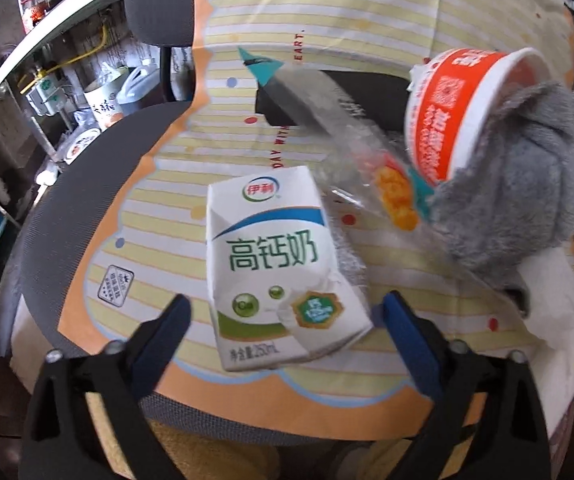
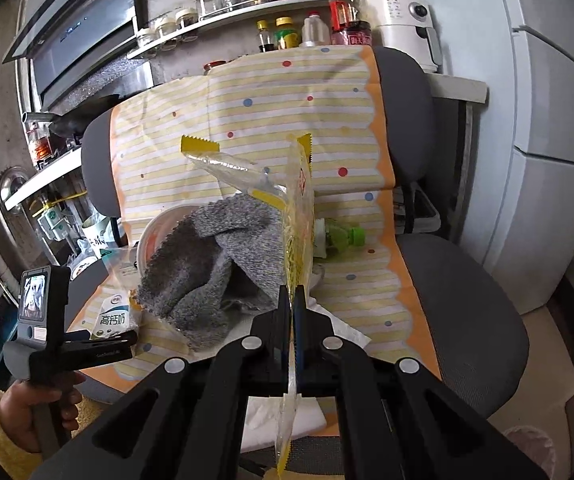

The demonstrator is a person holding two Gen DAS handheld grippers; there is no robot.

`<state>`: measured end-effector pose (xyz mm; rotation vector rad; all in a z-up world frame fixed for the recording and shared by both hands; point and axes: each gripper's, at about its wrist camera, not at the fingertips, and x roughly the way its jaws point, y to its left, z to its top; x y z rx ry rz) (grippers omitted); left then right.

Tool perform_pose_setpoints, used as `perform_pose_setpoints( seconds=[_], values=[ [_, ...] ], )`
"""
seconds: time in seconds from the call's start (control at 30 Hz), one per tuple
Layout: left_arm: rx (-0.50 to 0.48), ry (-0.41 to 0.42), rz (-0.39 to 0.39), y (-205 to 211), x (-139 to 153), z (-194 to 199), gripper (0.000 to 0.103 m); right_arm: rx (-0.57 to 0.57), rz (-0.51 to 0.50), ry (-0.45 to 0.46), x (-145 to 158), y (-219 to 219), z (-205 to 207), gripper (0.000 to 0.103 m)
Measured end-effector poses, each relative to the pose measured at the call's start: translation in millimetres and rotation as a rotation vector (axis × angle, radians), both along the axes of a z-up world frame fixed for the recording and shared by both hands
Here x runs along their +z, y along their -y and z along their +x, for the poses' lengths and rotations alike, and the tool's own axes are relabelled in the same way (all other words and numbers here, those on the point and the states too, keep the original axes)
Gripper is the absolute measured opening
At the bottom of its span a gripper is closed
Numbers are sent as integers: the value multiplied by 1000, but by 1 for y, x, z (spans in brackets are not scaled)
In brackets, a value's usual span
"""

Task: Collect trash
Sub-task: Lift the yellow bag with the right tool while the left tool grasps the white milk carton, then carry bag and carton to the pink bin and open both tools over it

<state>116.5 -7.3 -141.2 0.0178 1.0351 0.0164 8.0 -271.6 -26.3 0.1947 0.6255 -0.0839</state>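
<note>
Milk carton (image 1: 277, 268) sits on the striped cloth (image 1: 159, 216) covering the office chair (image 1: 51, 216) seat, lying flat, label up. We have the left hand-held gripper (image 1: 283, 312) spread wide with the carton's lower end between its blue fingers (image 1: 167, 328), neither finger visibly touching it. Just right of the carton: a clear snack wrapper (image 1: 351, 160) with orange print, then the orange noodle cup (image 1: 459, 116) tipped on its side with a grey towel (image 1: 527, 188) stuffed against its mouth. White tissue (image 1: 555, 312) lies below the towel.

Right hand-held gripper (image 2: 292, 300) is clenched on a yellow plastic wrapper (image 2: 299, 208), film pinched edge-on between the fingers and standing up above the towel (image 2: 207, 264). We see a green-capped bottle (image 2: 343, 236) lying beyond it on the cloth, partly hidden by the wrapper. From the right wrist view the left gripper is low left, at the carton (image 2: 113, 318), well apart from the right one.
</note>
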Motion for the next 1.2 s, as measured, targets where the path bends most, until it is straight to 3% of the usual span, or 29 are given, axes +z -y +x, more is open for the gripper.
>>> perform_pose_setpoints(
  seconds=[0.07, 0.2, 0.33, 0.57, 0.7, 0.9, 1.2],
  values=[
    [-6, -6, 7, -2, -2, 0, 78, -3, 3, 1, -1, 1, -1, 2],
    [-14, 28, 15, -10, 5, -6, 75, 2, 10, 18, 2, 5, 3, 2],
    [-51, 105, 16, -19, 33, -26, 73, -6, -18, 43, 11, 8, 8, 2],
    [-218, 236, -125, -6, 99, -62, 73, -29, -10, 52, 22, 16, 11, 2],
    [-364, 274, -194, 31, 119, -69, 73, -55, -38, 50, 25, 18, -1, 2],
    [-556, 294, -220, 106, 123, -81, 74, -153, -64, 29, 24, 44, -33, 2],
    [-862, 251, -233, 230, 84, -117, 74, -393, -66, -21, 9, 104, -122, 2]
  ],
)
